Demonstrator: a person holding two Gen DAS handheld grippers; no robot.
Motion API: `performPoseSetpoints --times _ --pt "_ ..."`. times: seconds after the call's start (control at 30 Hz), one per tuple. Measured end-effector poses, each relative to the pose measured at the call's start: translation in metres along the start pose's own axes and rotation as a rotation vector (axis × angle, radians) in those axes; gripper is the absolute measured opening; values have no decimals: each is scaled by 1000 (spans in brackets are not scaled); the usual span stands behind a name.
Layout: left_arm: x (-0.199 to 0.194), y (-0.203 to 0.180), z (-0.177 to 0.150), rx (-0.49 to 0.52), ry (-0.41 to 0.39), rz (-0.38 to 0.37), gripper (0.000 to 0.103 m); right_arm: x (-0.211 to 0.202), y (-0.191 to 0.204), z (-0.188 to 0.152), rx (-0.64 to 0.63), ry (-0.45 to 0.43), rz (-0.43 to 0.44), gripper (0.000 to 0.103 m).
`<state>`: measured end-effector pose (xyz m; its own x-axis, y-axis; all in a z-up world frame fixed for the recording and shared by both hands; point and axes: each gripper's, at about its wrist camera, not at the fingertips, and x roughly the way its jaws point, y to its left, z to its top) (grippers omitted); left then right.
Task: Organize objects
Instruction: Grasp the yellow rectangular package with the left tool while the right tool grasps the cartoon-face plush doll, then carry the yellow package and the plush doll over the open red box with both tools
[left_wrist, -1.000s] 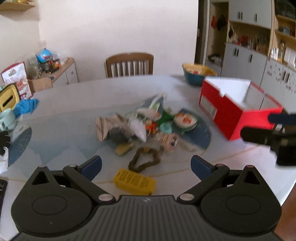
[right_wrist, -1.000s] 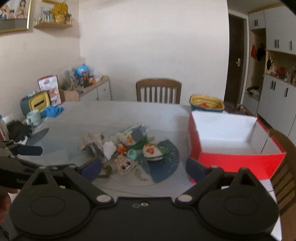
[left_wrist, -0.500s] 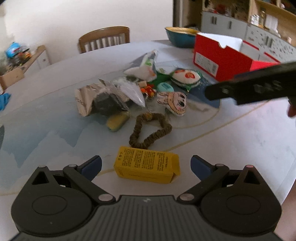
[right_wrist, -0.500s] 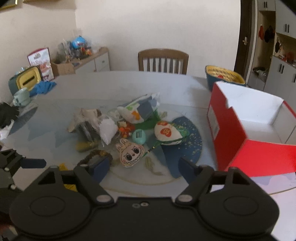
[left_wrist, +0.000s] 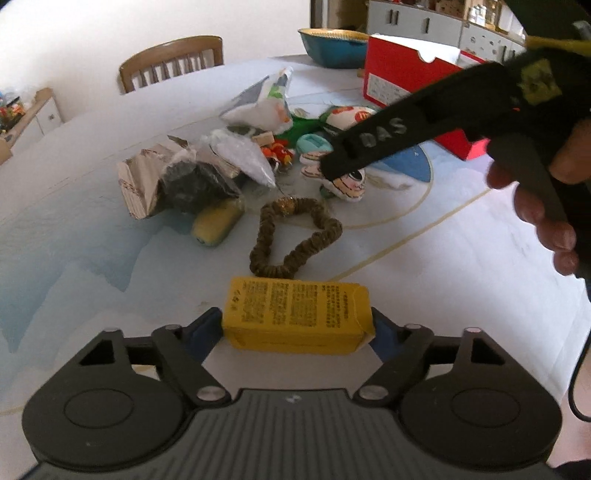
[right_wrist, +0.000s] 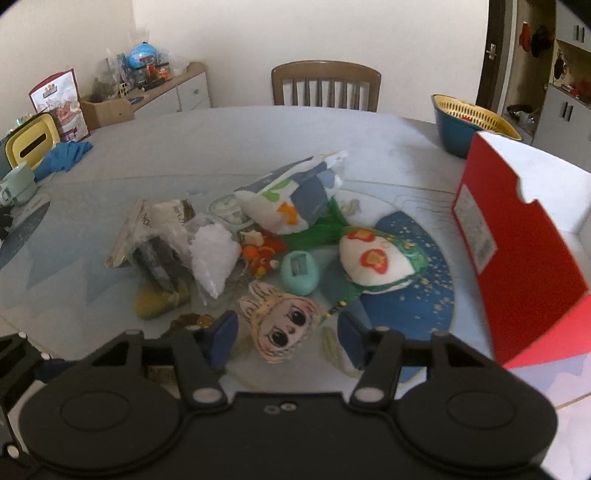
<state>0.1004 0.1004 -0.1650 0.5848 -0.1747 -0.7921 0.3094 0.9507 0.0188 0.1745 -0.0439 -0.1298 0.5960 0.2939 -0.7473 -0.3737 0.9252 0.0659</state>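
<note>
Left gripper (left_wrist: 295, 328) level, clasping yellow box (left_wrist: 295, 314).

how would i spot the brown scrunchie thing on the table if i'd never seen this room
Start at the red box on the round table and come toward the heap of toys and wrappers in the middle. At the heap's near edge, just beyond the yellow carton, lies the scrunchie. It is the only closed loop there: dark brown, ruffled, with a small gold bead.

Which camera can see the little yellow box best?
The left wrist view: the yellow box lies flat on the table, printed side up, between the left gripper fingers. The right wrist view does not show it at all.
</note>
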Motion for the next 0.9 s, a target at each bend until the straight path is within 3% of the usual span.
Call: performPoseSetpoints --times 0.13,0.23,0.47,0.9 --pt "0 2 2 13 -4 -15 74 9 6 3 8 20 -8 58" --pt "0 4 2 20 -4 -25 73 16 7 6 28 45 -14 48" --pt "1 8 4 7 2 -32 72 18 7 7 45 62 -21 39" --pt "-27 26 33 -25 -70 -37 71 -35 4 21 26 -26 8 37"
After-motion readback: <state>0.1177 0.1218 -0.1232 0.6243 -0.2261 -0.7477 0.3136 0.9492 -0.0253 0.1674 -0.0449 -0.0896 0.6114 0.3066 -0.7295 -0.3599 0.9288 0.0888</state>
